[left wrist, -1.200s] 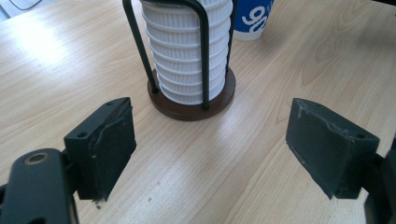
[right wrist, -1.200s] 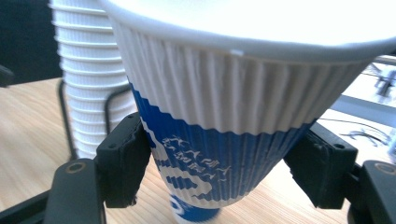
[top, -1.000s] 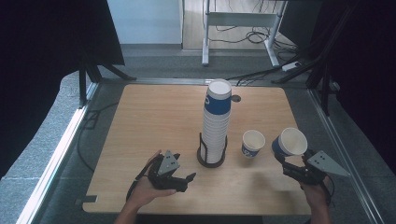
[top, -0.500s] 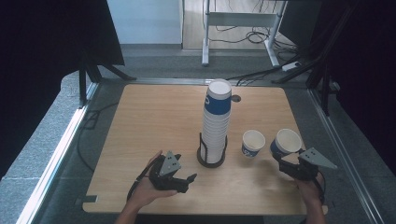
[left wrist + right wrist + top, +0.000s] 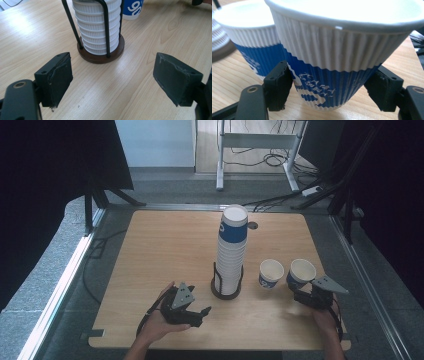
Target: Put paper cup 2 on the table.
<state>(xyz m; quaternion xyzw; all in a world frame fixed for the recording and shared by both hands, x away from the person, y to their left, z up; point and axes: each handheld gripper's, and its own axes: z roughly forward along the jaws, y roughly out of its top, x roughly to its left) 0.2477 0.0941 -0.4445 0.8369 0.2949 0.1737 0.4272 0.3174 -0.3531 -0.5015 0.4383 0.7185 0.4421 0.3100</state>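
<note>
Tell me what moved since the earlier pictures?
The right gripper carried its held cup down toward the table, close beside the other loose cup. Its fingers press the cup's sides. The left gripper, the cup stack and the loose cup stayed put.

**Held cup comes down beside its twin**

The right hand-held gripper (image 5: 301, 289) has sunk toward the wooden counter (image 5: 165, 250) and edged inward. The blue-and-white ribbed paper cup (image 5: 302, 272) clamped between its black pads was held clear of the surface a moment ago; now it sits low, just beside the matching blue-and-white paper cup (image 5: 271, 273) already standing there. Whether its base touches the wood I cannot tell.
</note>
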